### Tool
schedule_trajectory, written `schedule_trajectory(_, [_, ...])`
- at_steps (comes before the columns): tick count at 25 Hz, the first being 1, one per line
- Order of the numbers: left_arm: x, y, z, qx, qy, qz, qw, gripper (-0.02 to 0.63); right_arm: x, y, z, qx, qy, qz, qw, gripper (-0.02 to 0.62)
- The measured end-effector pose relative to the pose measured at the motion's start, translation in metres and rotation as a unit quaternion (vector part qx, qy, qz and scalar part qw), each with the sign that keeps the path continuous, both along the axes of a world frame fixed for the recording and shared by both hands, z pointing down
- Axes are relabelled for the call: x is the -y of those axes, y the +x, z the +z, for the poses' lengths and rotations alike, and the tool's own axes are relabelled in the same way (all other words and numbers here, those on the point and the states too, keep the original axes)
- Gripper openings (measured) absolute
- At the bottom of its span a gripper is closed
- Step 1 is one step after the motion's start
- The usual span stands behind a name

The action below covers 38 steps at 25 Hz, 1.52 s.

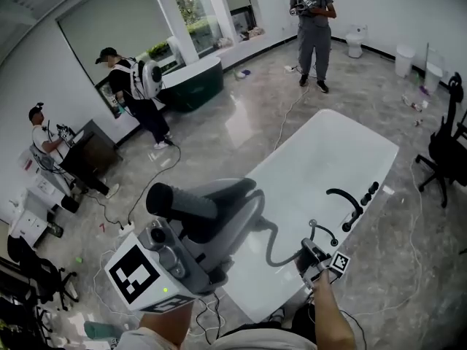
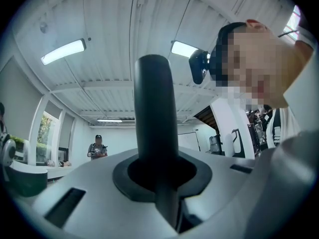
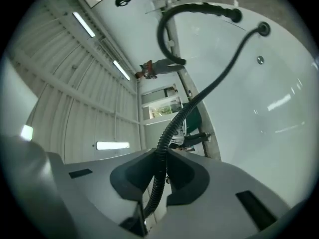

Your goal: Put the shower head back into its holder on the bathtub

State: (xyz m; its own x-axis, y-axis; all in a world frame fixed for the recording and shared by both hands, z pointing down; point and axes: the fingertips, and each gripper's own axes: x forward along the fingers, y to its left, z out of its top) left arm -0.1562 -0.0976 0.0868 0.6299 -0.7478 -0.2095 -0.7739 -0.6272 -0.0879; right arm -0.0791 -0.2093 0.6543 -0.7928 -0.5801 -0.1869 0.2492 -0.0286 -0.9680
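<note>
"Shower head (image 1: 182, 203) first: what did our left gripper (image 2: 160, 177) have on it?"

"We had those jaws clamped across its dark stem, so it stood crosswise to the claw. In the head view its long axis ran from nine o'clock to three o'clock, with the thick free end at nine and the hose end at three."

"And outward from there?"

"The hose (image 3: 209, 88) dropped away toward five o'clock, then climbed to our right gripper (image 3: 159, 172), whose jaws we had pinched shut on the ribbed hose. Past that claw it arched on toward the rim of the bathtub (image 1: 321, 148)."

"So which way did the holder lie from the left claw?"

"We judged about three o'clock, on the rim where the faucet (image 1: 346, 201) and the knobs (image 1: 368, 192) stood in a row. We could not pick out the holder for certain among those fittings. The shower head hung well apart from them, near the tub's nine o'clock edge, with its free end aimed away."

"Which hand sat nearer?"

"The right one, near the fittings, but we carried the shower head in the left. We reckoned the left would need to cross toward three o'clock and swing the stem round while the right managed the slack."
</note>
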Motion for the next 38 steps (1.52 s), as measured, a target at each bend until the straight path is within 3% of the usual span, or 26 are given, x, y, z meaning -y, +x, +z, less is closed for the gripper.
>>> schedule_trajectory(2, [0.009,-0.012,0.003,0.005,0.013,-0.009,0.9999,0.055,0.013,0.021,-0.043,0.021,0.045,0.020,0.999,0.064])
schedule_trajectory(4, [0.020,-0.013,0.011,0.001,0.010,-0.012,0.9999,0.055,0.020,0.047,-0.088,0.077,0.072,0.049,0.993,0.064])
schedule_trajectory(7, [0.038,0.000,0.025,-0.004,-0.003,-0.006,1.0000,0.055,0.020,0.092,-0.125,0.175,0.076,0.097,0.977,0.064])
schedule_trajectory(9, [0.043,0.008,0.030,-0.007,-0.010,0.009,0.9999,0.055,0.014,0.109,-0.119,0.195,0.064,0.121,0.971,0.064])
schedule_trajectory(13, [0.045,0.022,0.033,-0.008,-0.006,0.036,0.9993,0.055,-0.010,0.128,-0.097,0.191,0.029,0.148,0.970,0.063])
schedule_trajectory(17, [0.053,0.037,0.040,-0.010,-0.005,0.046,0.9989,0.055,-0.025,0.150,-0.113,0.165,0.073,0.130,0.975,0.063])
schedule_trajectory(23, [0.065,0.042,0.058,-0.014,-0.022,0.056,0.9981,0.055,0.017,0.170,-0.090,0.118,0.057,0.137,0.982,0.063])
schedule_trajectory(27, [0.077,0.054,0.059,-0.010,-0.021,0.050,0.9985,0.055,0.031,0.157,-0.077,0.137,0.039,0.130,0.981,0.063])
schedule_trajectory(33, [0.075,0.039,0.035,0.008,0.007,0.030,0.9995,0.055,0.007,0.114,-0.013,0.170,-0.055,0.157,0.971,0.063])
schedule_trajectory(38, [0.085,0.056,0.059,0.026,-0.019,0.035,0.9989,0.055,0.010,0.114,0.035,0.155,-0.105,0.178,0.966,0.063])
